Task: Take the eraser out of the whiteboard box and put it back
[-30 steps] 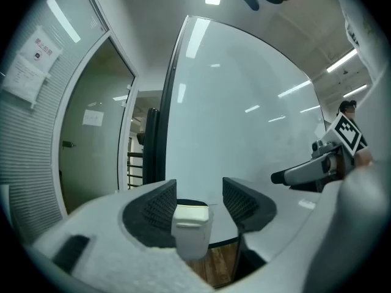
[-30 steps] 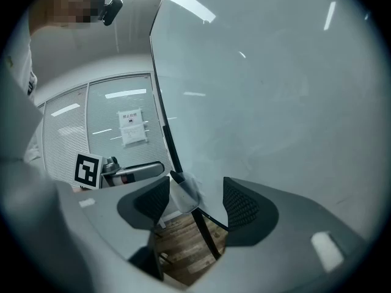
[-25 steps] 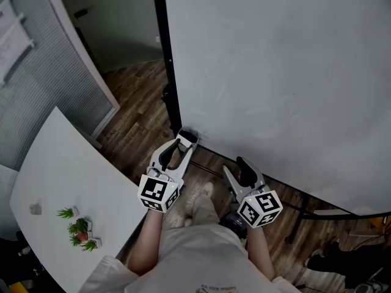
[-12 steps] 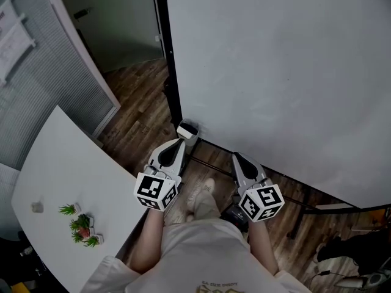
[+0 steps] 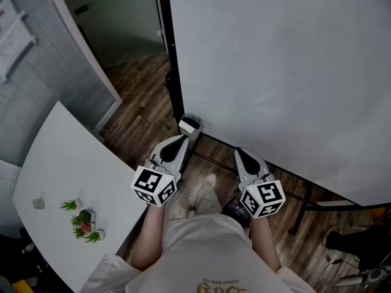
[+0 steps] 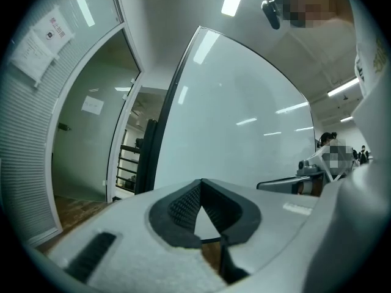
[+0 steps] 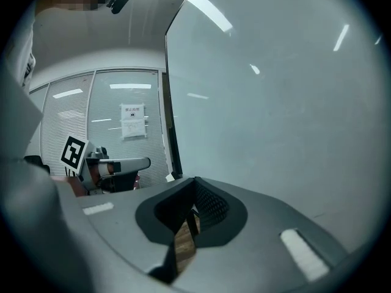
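Both closed and empty, your left claw [image 5: 181,141] and right claw [image 5: 239,153] sit near the small white whiteboard box [image 5: 190,126]: pre-removal or post-return.

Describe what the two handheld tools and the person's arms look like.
The left tool and right tool are pale grey, tapered shells with black ribbed pads; each ends in a white cube with black square markers. No cables show. Forearms are unsleeved; the shirt is pale.

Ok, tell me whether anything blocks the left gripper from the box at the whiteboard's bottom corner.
Nothing visible does. The left gripper points at the box with only wooden floor below the gap. Its jaws are shut and empty; the eraser itself cannot be made out.
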